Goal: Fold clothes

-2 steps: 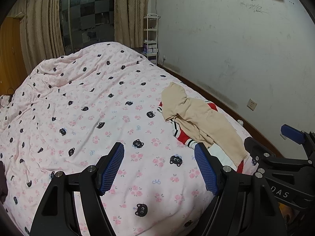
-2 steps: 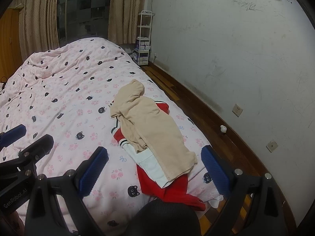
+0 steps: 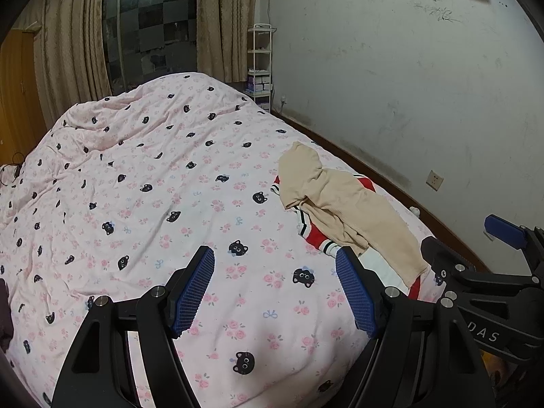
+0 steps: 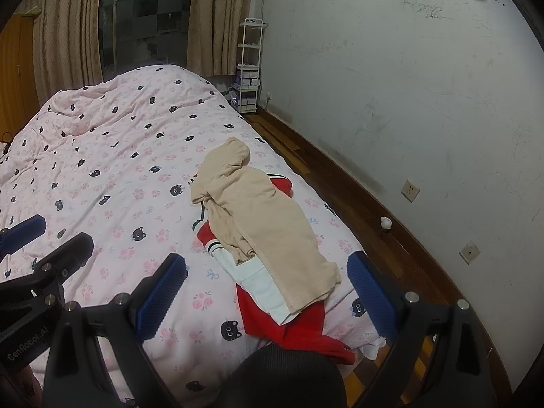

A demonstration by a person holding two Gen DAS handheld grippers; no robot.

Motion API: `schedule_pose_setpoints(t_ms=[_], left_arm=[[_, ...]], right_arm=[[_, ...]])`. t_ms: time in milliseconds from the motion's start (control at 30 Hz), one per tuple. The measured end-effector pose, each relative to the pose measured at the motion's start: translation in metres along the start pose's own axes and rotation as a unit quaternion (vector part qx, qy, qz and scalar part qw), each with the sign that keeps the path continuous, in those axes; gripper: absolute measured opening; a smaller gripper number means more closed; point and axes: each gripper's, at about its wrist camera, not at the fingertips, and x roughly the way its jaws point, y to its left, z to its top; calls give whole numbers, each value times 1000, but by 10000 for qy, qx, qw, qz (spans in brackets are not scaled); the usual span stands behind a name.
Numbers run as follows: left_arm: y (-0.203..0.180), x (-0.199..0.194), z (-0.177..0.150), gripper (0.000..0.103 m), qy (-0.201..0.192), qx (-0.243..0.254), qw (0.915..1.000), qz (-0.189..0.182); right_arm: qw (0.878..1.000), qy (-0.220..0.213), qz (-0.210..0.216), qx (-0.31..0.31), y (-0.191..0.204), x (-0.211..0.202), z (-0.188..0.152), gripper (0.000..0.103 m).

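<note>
Two soft, light garments, a beige hoodie (image 4: 261, 224) over a red and white garment (image 4: 289, 323), lie on the bed (image 4: 112, 176) near its wall-side edge; both tongs stand apart and empty, and the hoodie's near hem seems the best hold.

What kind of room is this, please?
Most likely a home bedroom: a bed with a pink cat-print duvet, long curtains at a dark window, and clothes lying on the bed.
</note>
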Motion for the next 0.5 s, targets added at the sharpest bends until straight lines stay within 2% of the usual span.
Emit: schedule_pose_setpoints(t_ms=[100,200,500], left_arm=[[-1,4,5,69,91,-8,10000,-10],[-1,-2,-4,69,-83,26,10000,-29],[3,-2,-12,69,-58,2,10000,-43]], right_arm=[[10000,-29,-26,-8,-1,0,0,98],[10000,-16,-40,-10,3,0,1,98],[10000,62,47,-1,0,2,-3,98]])
